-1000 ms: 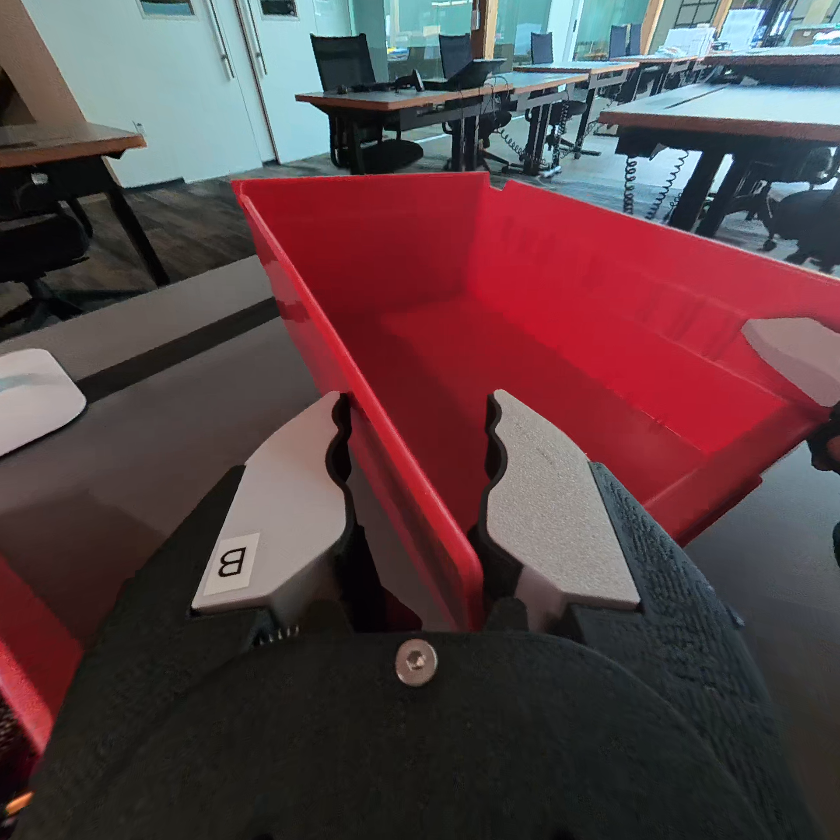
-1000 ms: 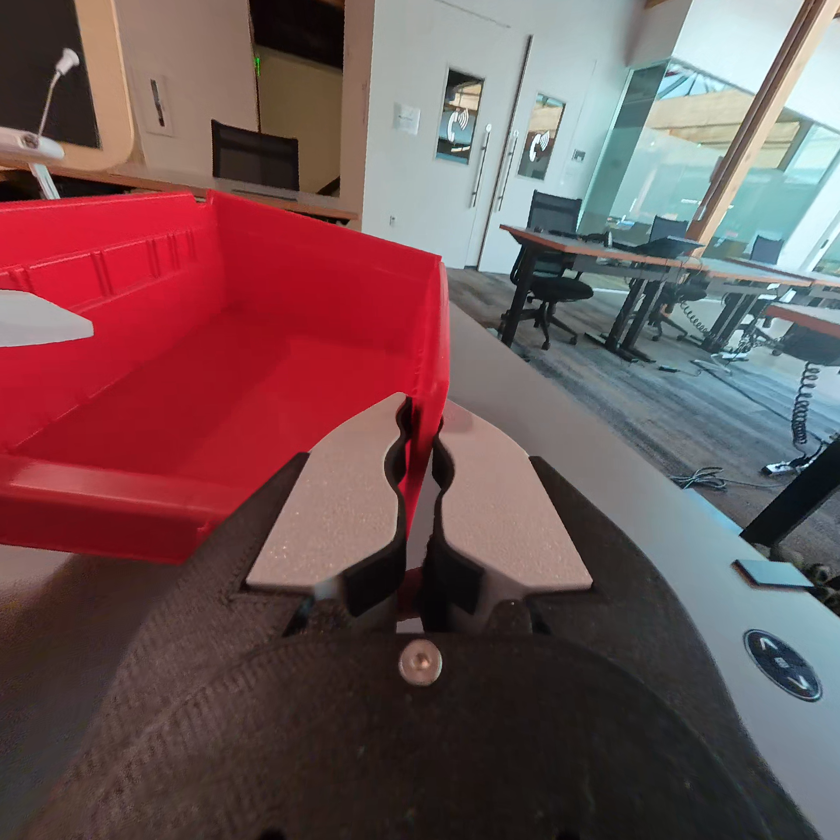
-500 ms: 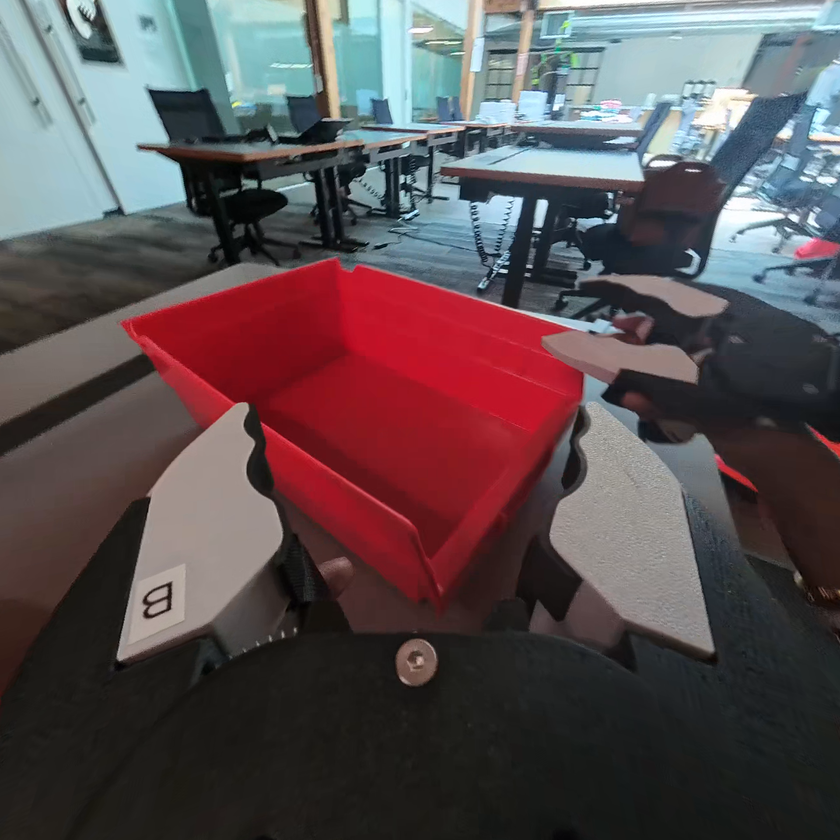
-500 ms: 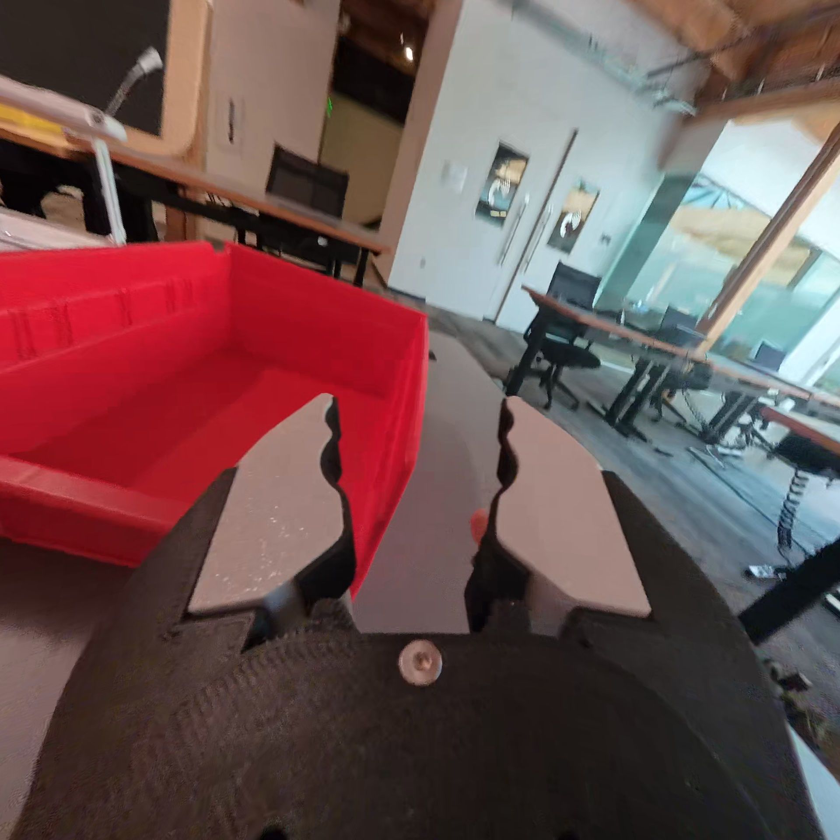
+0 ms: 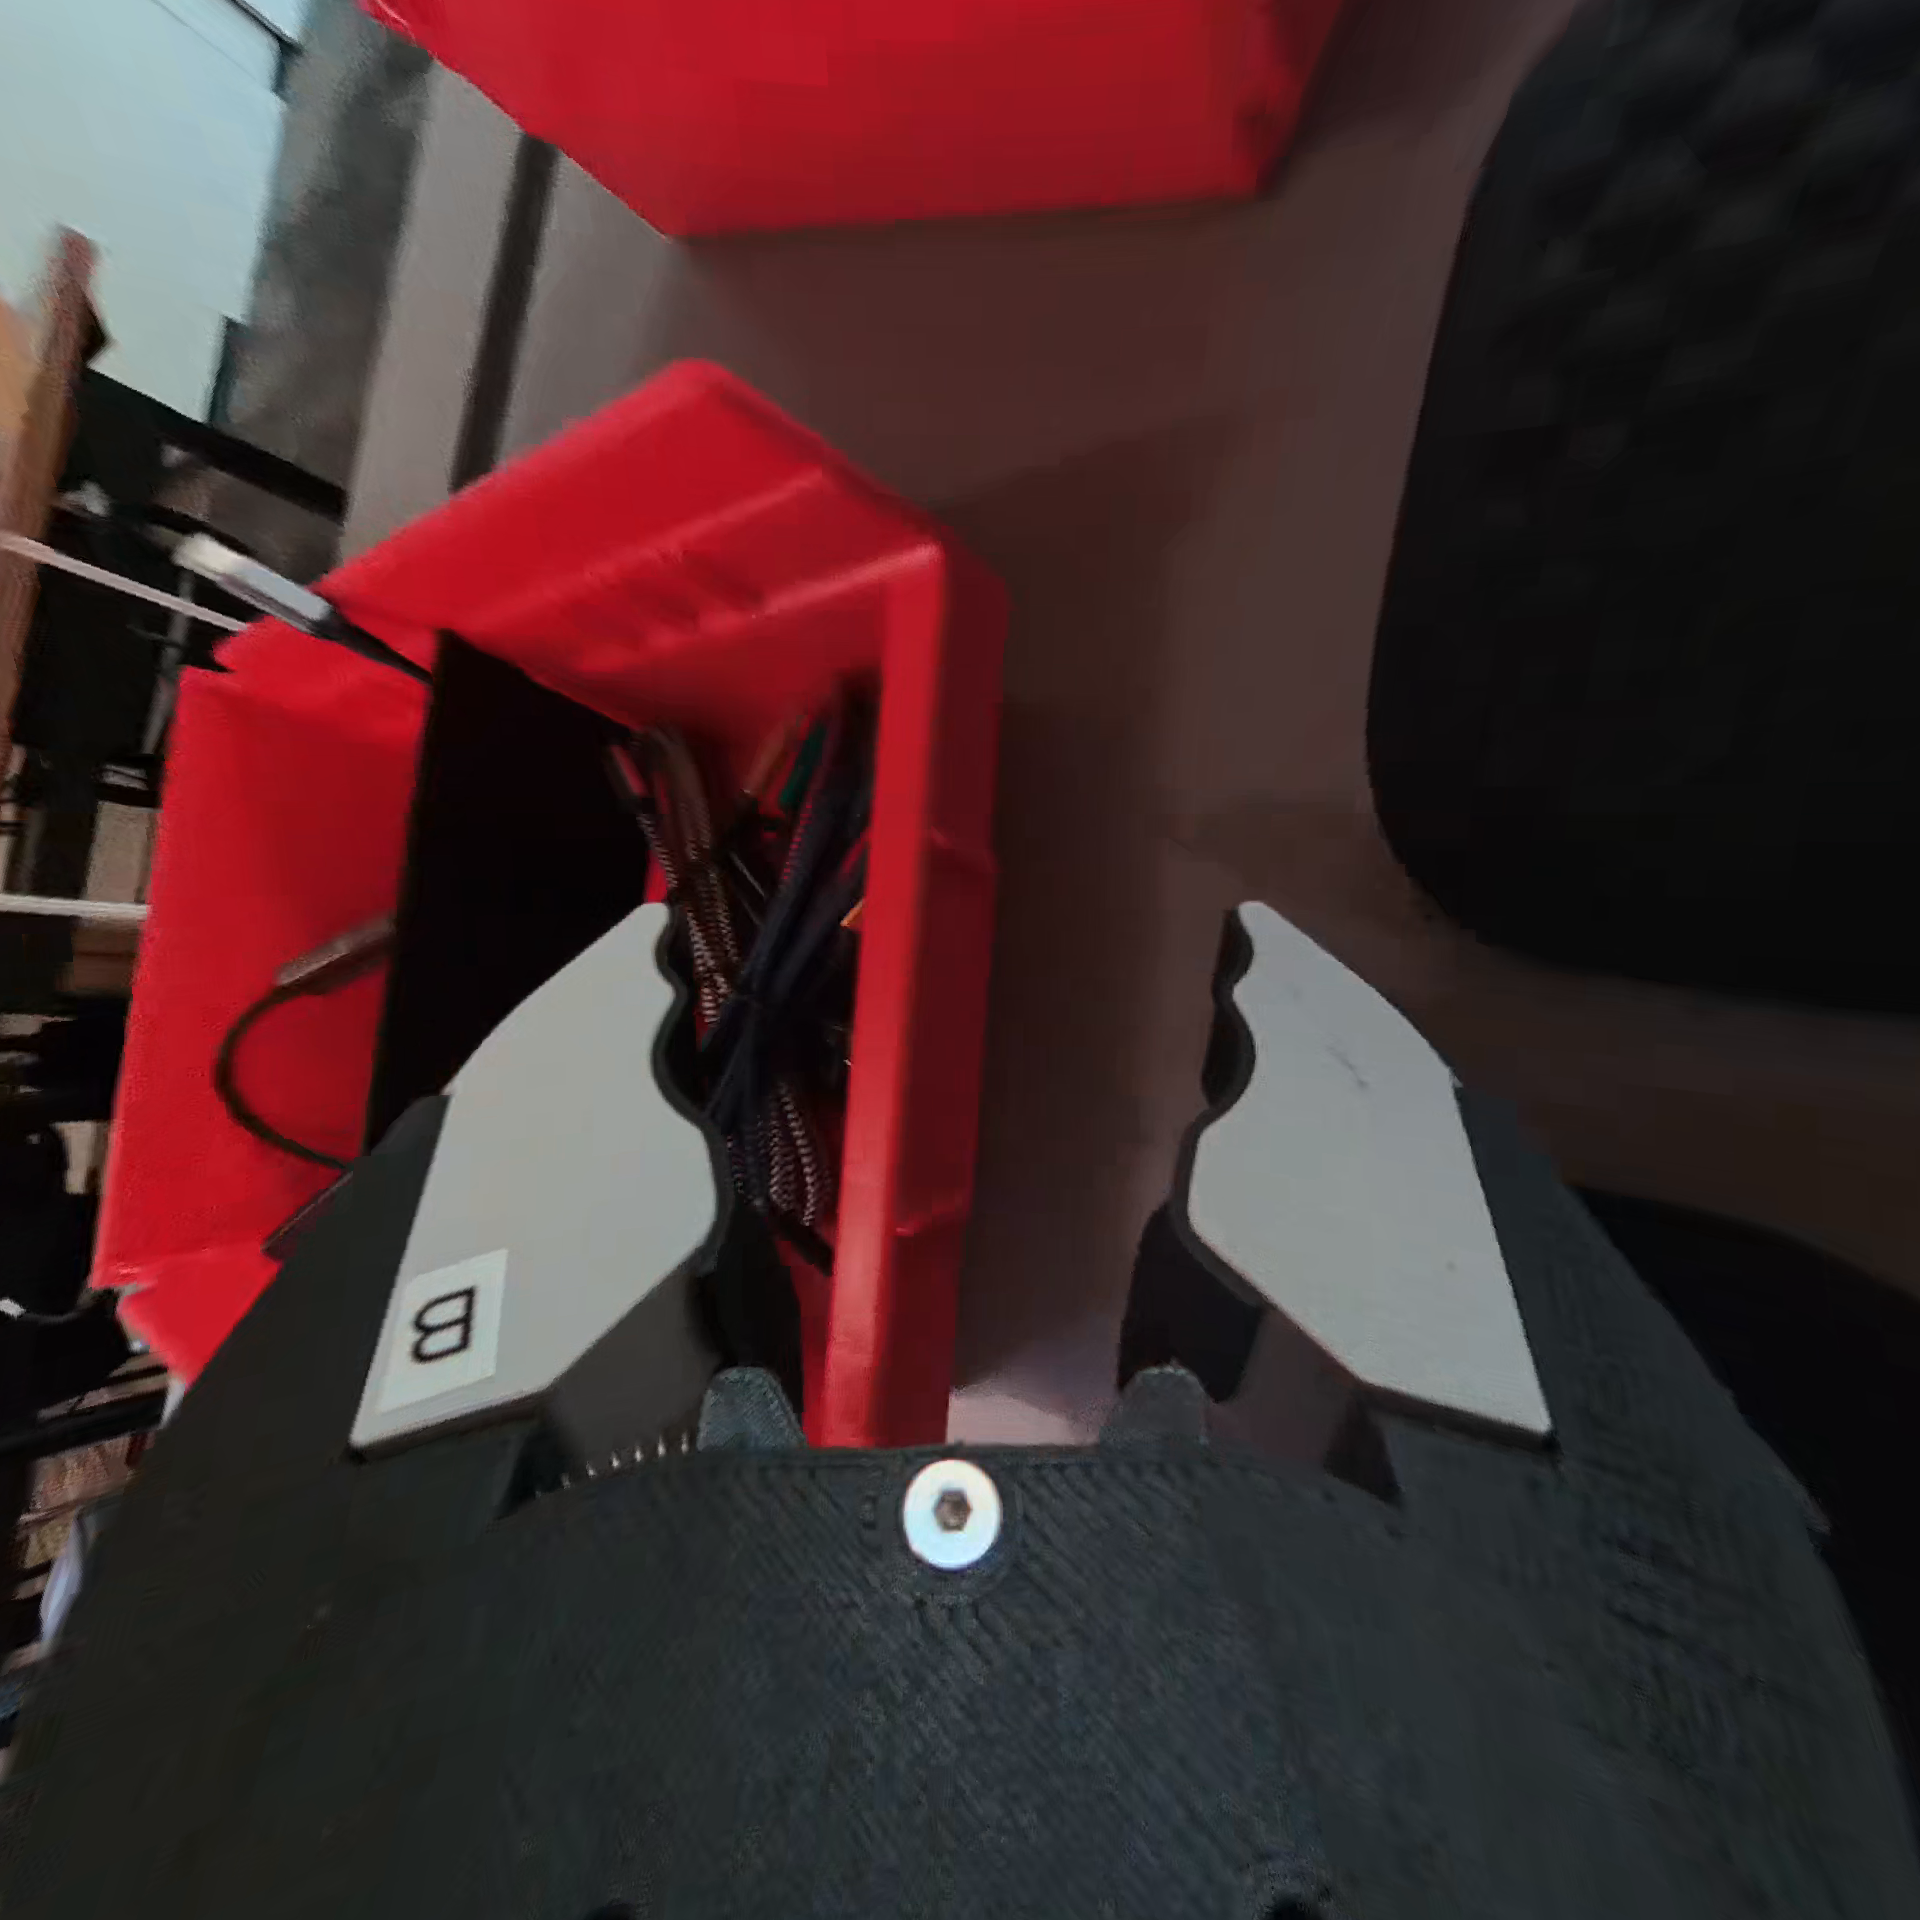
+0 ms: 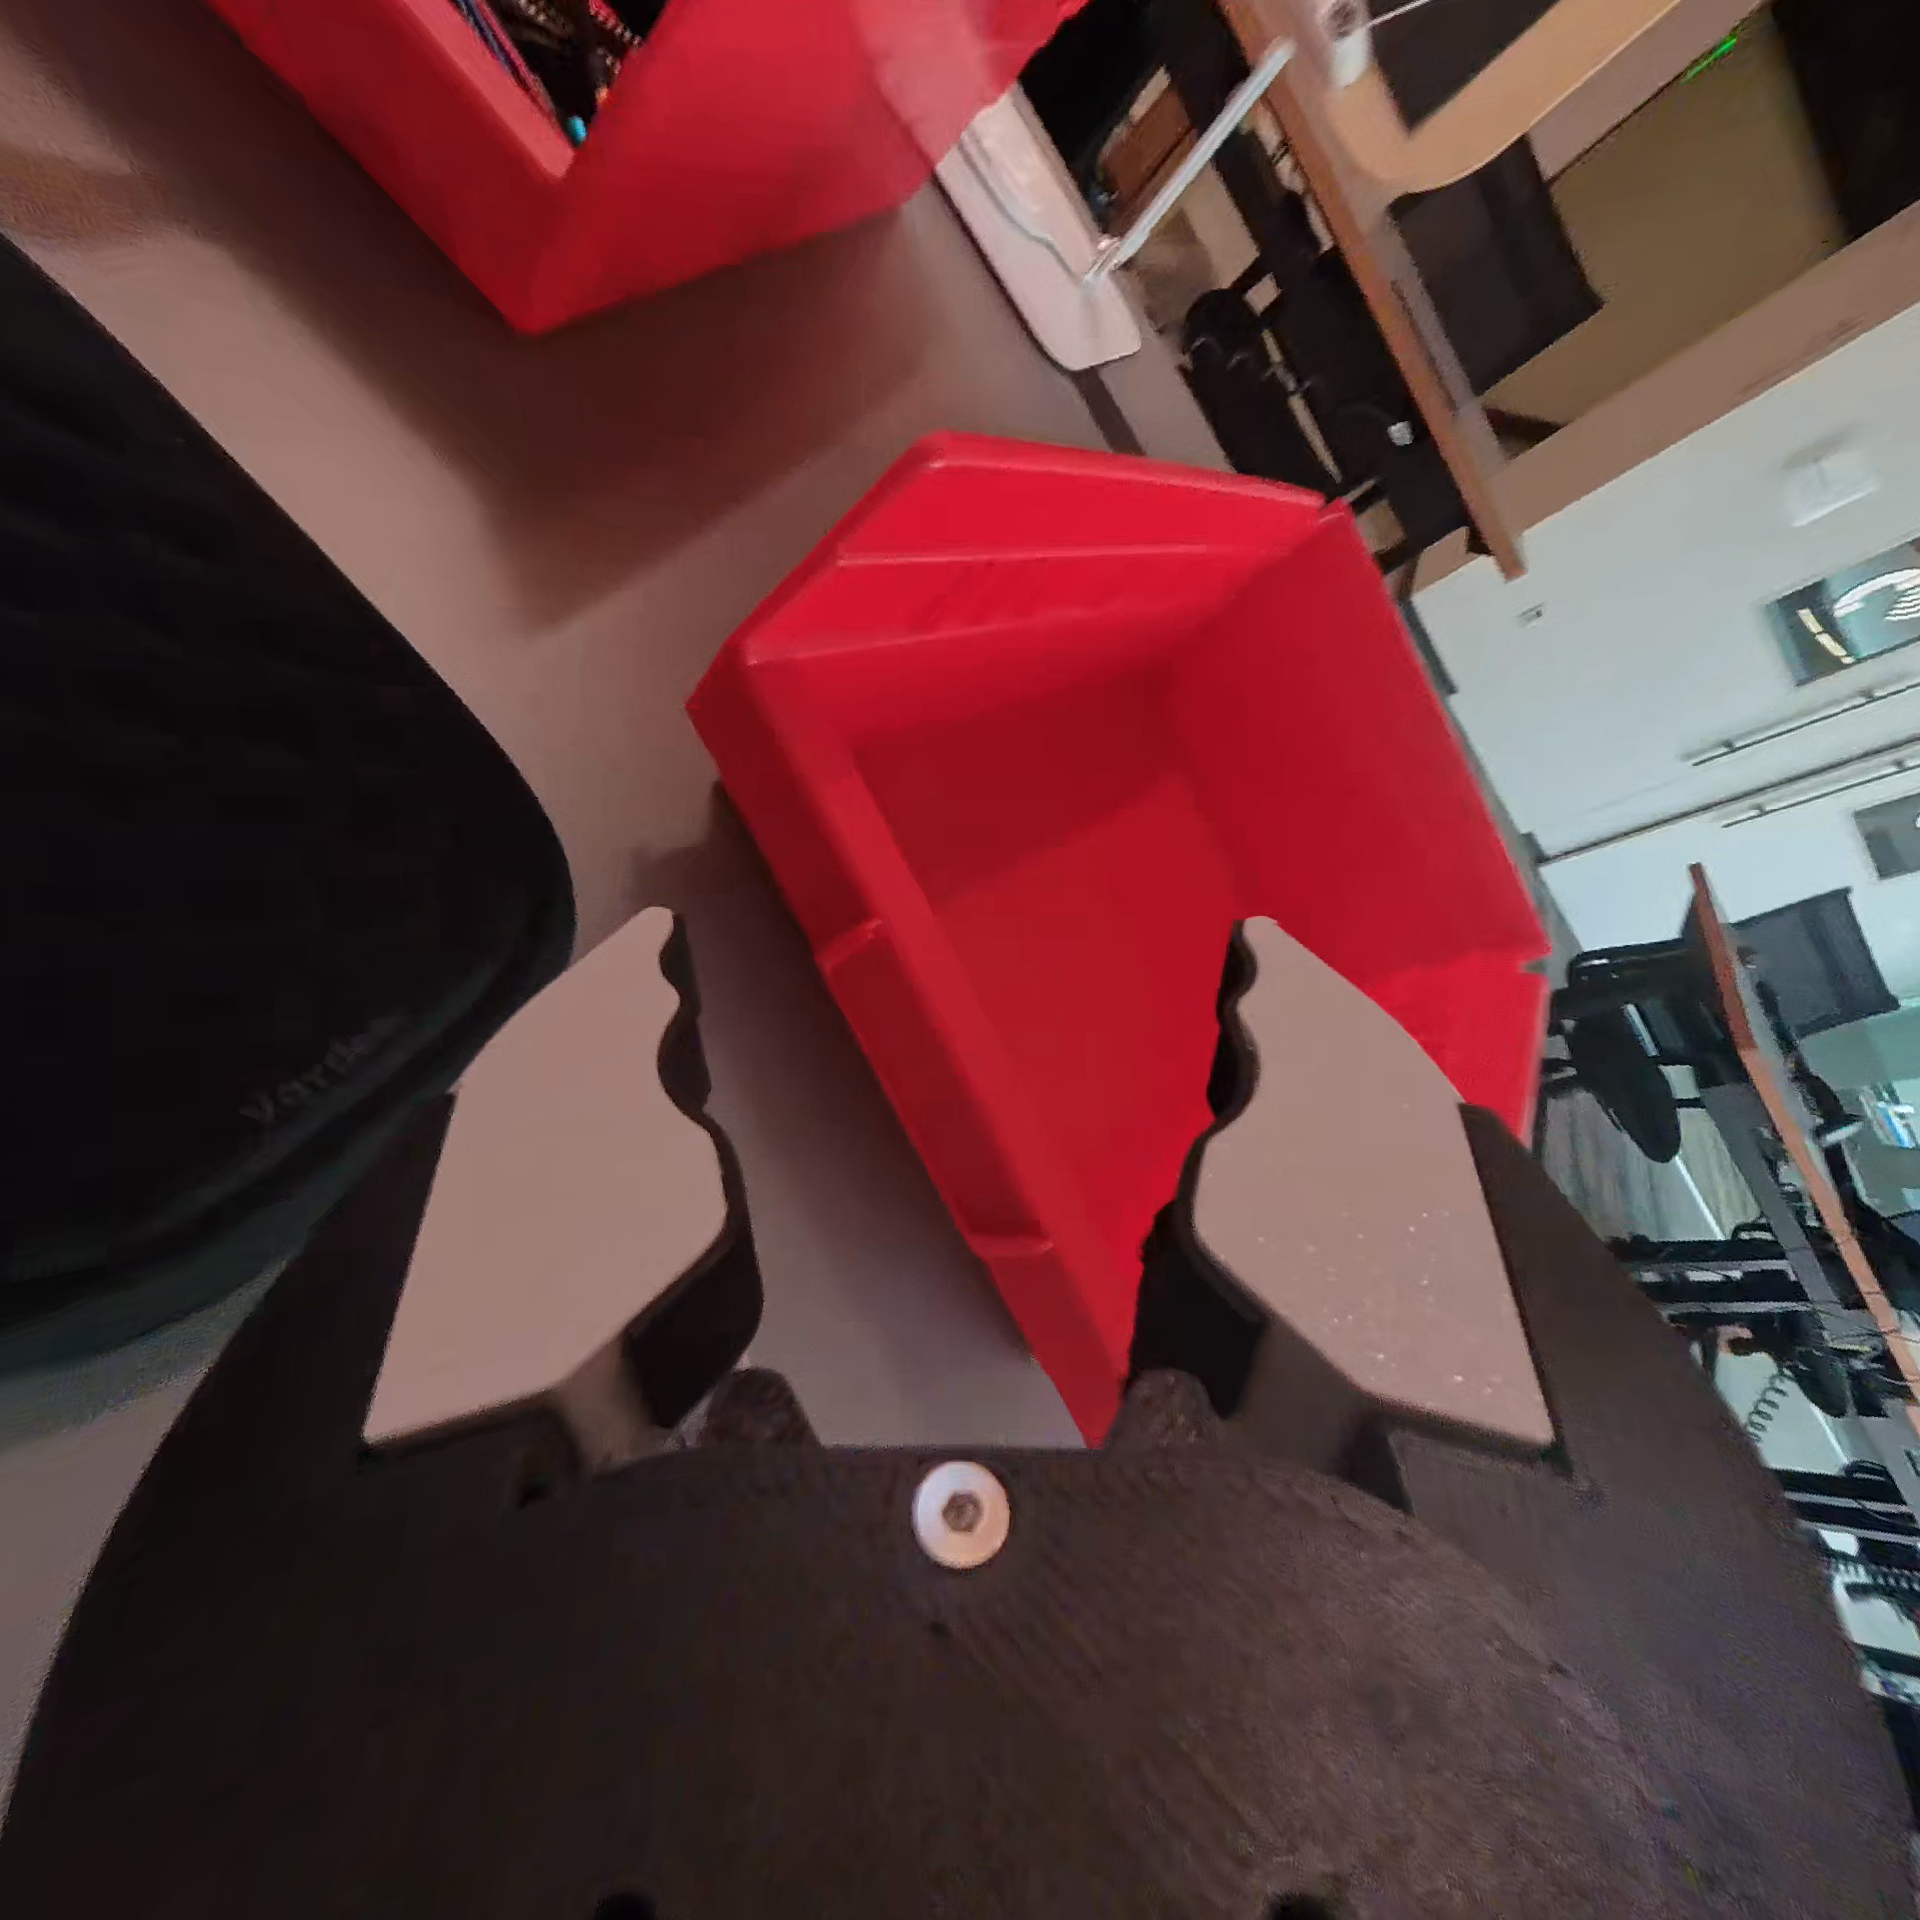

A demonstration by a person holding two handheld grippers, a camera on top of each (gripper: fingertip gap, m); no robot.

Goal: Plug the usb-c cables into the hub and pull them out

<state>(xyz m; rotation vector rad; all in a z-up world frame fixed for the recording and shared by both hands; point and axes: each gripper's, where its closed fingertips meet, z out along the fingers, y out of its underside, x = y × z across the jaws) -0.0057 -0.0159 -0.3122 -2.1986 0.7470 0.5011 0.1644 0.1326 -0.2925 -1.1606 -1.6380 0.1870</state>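
A red bin [image 5: 665, 623] holds a tangle of braided and black cables [image 5: 769, 997]. One cable [image 5: 244, 1049] hangs over its left wall. A flat black piece [image 5: 499, 883] stands inside it; I cannot tell what it is. My left gripper [image 5: 951, 935] is open and empty, over this bin's right wall. My right gripper [image 6: 956, 925] is open and empty over the near wall of an empty red bin [image 6: 1195, 748]. The cable bin also shows in the right wrist view [image 6: 707, 177]. I cannot make out a hub.
A black mat lies on the grey table beside the bins, on the right in the left wrist view [image 5: 1662, 520] and on the left in the right wrist view [image 6: 208, 727]. The empty bin's edge [image 5: 883, 104] shows at the top. A white device [image 6: 1039, 249] sits near the table edge. The flat black piece [image 5: 499, 883] is closer to my left gripper, around 12 cm from its tips; the right tips are 30 cm off.
Both grippers have let go of the empty red bin's walls and opened wide. Both views have swung to look down on the table; the left one now faces the cable bin.
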